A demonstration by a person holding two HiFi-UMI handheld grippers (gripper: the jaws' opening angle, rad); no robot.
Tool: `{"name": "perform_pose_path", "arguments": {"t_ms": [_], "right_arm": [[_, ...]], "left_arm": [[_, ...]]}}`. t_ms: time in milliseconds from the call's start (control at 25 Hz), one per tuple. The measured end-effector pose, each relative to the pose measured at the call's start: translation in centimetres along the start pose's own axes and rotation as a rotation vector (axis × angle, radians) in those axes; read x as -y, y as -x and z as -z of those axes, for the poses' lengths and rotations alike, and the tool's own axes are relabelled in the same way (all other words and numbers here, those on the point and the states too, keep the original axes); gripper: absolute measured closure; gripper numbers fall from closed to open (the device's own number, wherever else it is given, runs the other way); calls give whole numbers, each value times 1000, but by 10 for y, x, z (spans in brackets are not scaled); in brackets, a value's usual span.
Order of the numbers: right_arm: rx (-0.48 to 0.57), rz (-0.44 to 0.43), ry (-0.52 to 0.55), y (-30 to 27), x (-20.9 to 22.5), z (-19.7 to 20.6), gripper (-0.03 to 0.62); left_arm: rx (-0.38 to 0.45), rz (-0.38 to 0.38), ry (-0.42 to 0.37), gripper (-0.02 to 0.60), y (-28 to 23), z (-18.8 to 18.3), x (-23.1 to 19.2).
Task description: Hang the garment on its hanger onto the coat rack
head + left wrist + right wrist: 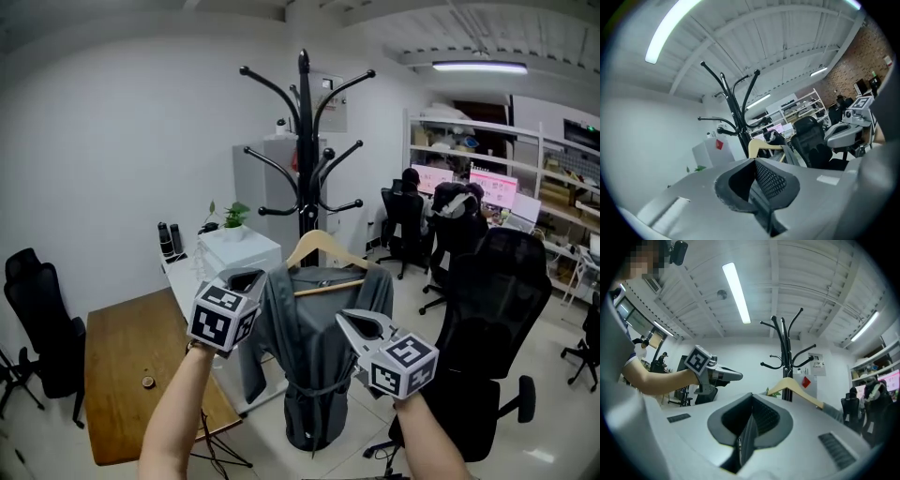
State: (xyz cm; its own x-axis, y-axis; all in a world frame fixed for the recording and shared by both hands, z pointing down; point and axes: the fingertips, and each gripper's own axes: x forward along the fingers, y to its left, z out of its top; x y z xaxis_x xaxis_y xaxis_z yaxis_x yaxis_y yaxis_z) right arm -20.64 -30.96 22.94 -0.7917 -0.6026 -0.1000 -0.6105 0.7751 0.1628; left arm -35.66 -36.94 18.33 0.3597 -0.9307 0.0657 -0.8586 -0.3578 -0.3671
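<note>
A grey garment (314, 366) hangs on a wooden hanger (330, 249) right against the pole of the black coat rack (305, 141); the hanger's hook is lost against the dark pole. My left gripper (246, 279) is level beside the garment's left shoulder, jaws shut, nothing between them (757, 187). My right gripper (359, 326) sits just in front of the garment's right side, jaws also shut and empty (751, 427). The rack (733, 108) and hanger (761, 146) show ahead in the left gripper view, and likewise the rack (785, 348) and hanger (794, 389) in the right gripper view.
A wooden table (131, 375) stands at the left, with a white cabinet (239, 255) and a small plant (232, 217) behind it. A large black office chair (497, 319) is close on the right, another chair (37, 319) at the far left. People sit at desks (412, 216) in the back.
</note>
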Motion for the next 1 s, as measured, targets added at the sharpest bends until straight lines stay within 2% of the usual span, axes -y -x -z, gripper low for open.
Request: {"name": "perform_pose_path", "arguments": {"t_ms": [240, 440, 720, 1000], "right_arm": [[-34, 16, -33, 43, 14, 19, 594], [-57, -3, -73, 66, 9, 44, 594], [-50, -36, -90, 84, 3, 54, 594], [-46, -63, -98, 86, -5, 56, 594]], "left_arm": [[-13, 34, 176, 574, 6, 39, 102], [-31, -25, 284, 574, 17, 54, 148], [-20, -8, 318, 574, 24, 57, 190], [-31, -6, 361, 574, 33, 70, 205]]}}
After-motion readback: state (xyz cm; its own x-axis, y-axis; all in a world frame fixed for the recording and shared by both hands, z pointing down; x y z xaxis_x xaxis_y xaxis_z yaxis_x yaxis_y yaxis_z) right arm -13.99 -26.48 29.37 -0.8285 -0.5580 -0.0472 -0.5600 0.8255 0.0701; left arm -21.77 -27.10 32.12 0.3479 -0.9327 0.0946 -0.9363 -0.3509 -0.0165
